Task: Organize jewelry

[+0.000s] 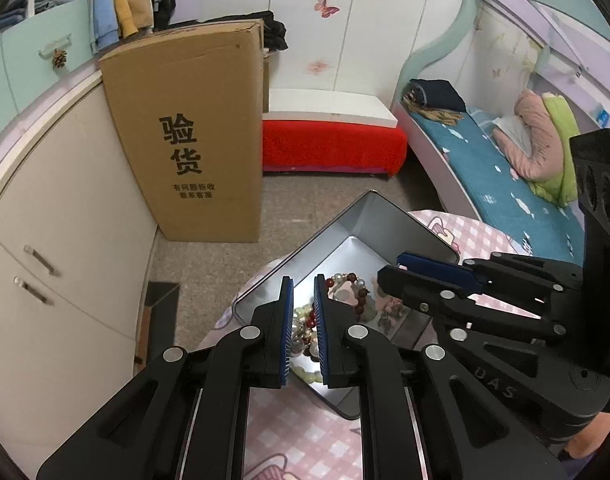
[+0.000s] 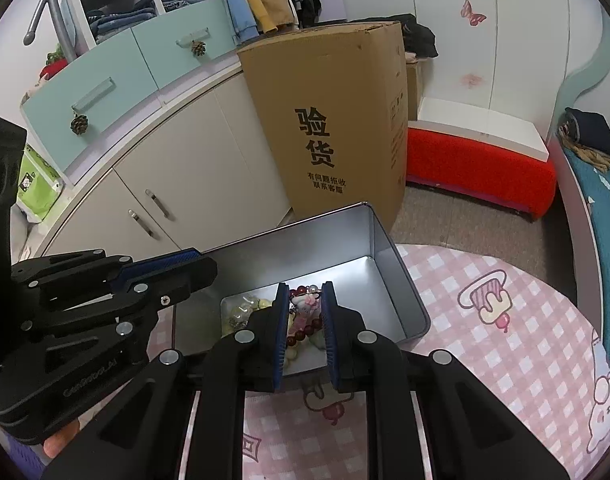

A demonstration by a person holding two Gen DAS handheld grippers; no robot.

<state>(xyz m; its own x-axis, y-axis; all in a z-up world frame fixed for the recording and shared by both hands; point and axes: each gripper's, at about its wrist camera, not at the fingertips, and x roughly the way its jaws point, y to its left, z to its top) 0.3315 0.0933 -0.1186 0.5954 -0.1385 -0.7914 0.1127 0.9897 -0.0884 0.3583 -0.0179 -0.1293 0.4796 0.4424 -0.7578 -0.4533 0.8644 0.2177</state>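
Observation:
A silver metal tin (image 1: 385,216) (image 2: 389,264) stands on the pink checked tablecloth and holds several bead bracelets. A dark red bead bracelet (image 1: 359,300) (image 2: 301,334), pale green beads (image 1: 305,374) (image 2: 245,304) and a small pink-and-white charm (image 2: 307,304) lie inside. My left gripper (image 1: 303,292) hangs over the tin's near left part, its jaws a little apart with nothing between them. My right gripper (image 2: 305,298) is over the tin too, its jaws apart around the charm without clamping it. Each gripper shows in the other view, the right one (image 1: 401,266) and the left one (image 2: 207,264).
The round table with the pink cloth (image 2: 505,320) stands beside a bed with a blue sheet (image 1: 505,176). A tall cardboard box (image 1: 193,132) leans on white cabinets (image 1: 65,240). A red-covered bench (image 1: 333,144) is beyond on the floor.

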